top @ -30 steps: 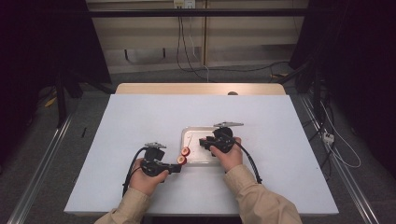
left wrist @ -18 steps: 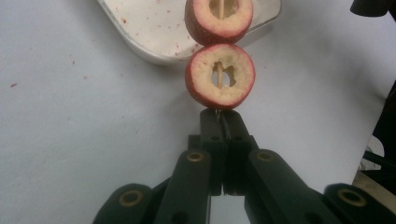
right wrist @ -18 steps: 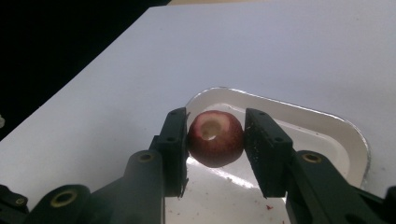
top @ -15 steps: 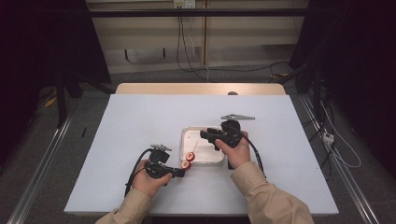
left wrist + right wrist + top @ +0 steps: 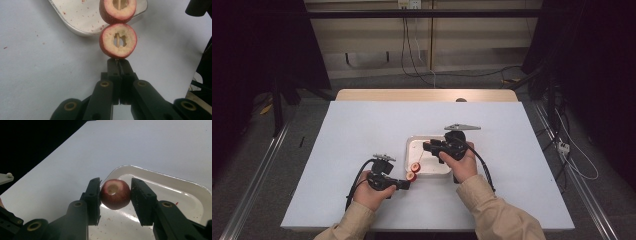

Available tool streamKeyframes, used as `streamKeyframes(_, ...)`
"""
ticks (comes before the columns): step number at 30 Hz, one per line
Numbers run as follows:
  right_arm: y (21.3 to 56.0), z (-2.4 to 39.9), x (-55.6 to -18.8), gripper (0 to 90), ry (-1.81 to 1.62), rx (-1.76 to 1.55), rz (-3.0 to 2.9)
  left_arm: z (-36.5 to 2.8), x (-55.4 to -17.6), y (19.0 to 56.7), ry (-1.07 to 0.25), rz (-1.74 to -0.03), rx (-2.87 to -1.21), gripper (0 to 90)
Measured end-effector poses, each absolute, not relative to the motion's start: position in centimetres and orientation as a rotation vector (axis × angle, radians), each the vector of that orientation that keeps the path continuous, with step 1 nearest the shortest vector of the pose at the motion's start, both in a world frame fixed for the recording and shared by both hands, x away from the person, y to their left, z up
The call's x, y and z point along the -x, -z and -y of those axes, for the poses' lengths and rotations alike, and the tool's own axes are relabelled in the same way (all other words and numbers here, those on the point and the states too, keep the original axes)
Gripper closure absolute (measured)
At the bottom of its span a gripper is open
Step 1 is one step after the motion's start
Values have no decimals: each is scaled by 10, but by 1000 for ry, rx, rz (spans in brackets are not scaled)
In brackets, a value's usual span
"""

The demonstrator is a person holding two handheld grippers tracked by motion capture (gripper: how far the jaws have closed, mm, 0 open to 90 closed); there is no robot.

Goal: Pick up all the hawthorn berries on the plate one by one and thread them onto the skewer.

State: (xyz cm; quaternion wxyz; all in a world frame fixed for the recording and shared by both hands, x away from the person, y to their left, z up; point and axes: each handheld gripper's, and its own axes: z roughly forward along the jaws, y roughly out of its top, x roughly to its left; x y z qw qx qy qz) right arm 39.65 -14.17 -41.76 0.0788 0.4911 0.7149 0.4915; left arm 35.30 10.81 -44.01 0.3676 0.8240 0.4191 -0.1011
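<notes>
Red-skinned, pale-fleshed fruit pieces were being threaded onto a thin wooden skewer (image 5: 117, 40). The left gripper (image 5: 404, 184) had its jaws pressed together on the skewer's end, low over the white table (image 5: 362, 130), with two cored pieces (image 5: 118, 40) already strung and reaching over the edge of the white tray (image 5: 432, 172). The right gripper (image 5: 115, 202) pinched a third cored fruit (image 5: 115, 194) between its pads. A second earlier it had been down in the tray; it had since lifted the fruit clear (so the pick-up looked done). Lining the hole up with the skewer tip probably came next.
</notes>
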Motion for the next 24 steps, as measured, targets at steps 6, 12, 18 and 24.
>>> streamKeyframes(6, 417, 141, -395, 611, -1469, -1456, -2149, -108, -354, 441, 283, -1075, -2119, 900)
streamKeyframes(12, 416, 137, -394, 611, -1449, -1424, -2166, -108, -354, 441, 299, -1093, -2111, 900)
streamKeyframes(18, 411, 131, -390, 612, -1403, -1351, -2198, -107, -354, 442, 323, -1122, -2124, 900)
streamKeyframes(24, 408, 124, -386, 683, -1411, -1300, -2212, -107, -354, 440, 304, -1105, -2111, 900)
